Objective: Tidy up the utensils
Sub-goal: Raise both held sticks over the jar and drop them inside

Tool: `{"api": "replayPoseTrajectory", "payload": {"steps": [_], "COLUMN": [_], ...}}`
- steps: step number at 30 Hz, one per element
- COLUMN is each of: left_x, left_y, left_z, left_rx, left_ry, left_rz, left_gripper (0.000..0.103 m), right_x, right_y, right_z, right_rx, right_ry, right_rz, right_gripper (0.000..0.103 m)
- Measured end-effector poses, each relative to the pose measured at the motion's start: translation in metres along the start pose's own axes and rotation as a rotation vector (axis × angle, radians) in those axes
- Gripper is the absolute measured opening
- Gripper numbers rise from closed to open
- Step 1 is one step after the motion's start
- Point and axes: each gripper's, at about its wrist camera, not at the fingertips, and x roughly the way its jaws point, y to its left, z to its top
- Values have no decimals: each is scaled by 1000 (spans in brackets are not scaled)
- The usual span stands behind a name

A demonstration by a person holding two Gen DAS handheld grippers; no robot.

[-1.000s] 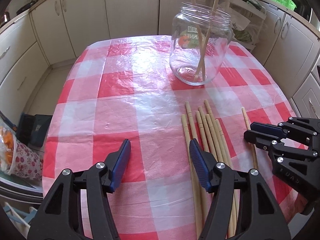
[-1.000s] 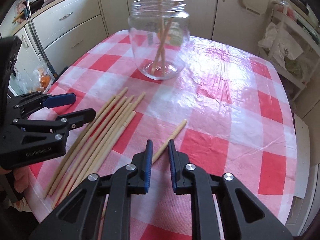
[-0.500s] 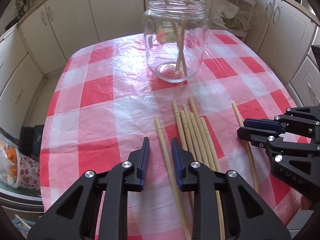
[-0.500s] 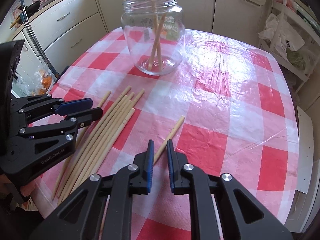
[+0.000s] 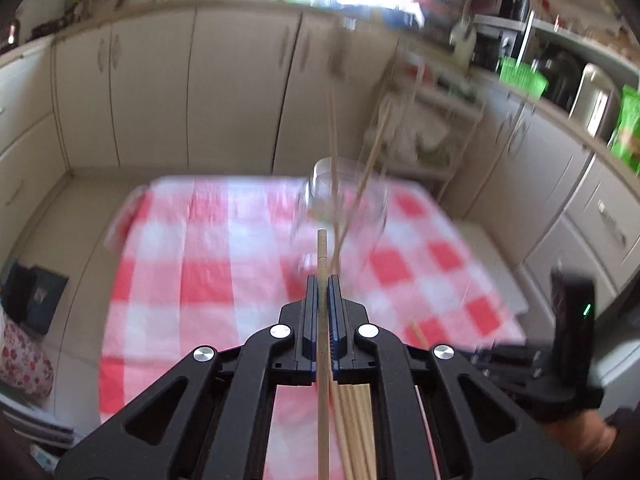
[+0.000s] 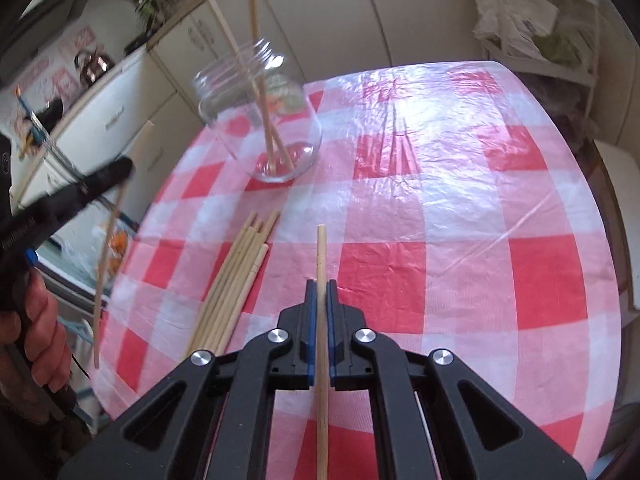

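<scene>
Chopsticks (image 6: pixel 321 264) sat pinched lengthwise in both tools, left tool (image 5: pixel 322 284) and right tool (image 6: pixel 319 288); with the jar (image 6: pixel 260 120) at eleven o'clock already holding two, colliding tips risked tipping it.

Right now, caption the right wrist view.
Right gripper shut on a chopstick, glass jar ahead on checked tablecloth.
</scene>
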Motion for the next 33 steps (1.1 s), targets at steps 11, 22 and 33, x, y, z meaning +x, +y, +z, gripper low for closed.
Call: {"api": "replayPoseTrajectory", "payload": {"steps": [11,22,33], "left_x": [-10,37,69], "left_y": [-19,-10,-11], "left_z": [76,109,99], "left_rx": [-50,-123,-54], "left_ry": [-470,-604,-611], "left_rz": [-82,-26,40], "left_gripper": [5,5,5], "right_x": [-41,-59,-57], "right_y": [-20,-27,-26], "right_z": [-4,-5,-3], "right_rx": [178,226,224], "right_ry": [-302,-418,-429], "right_rz": [128,168,185], "right_gripper": [5,5,5]}}
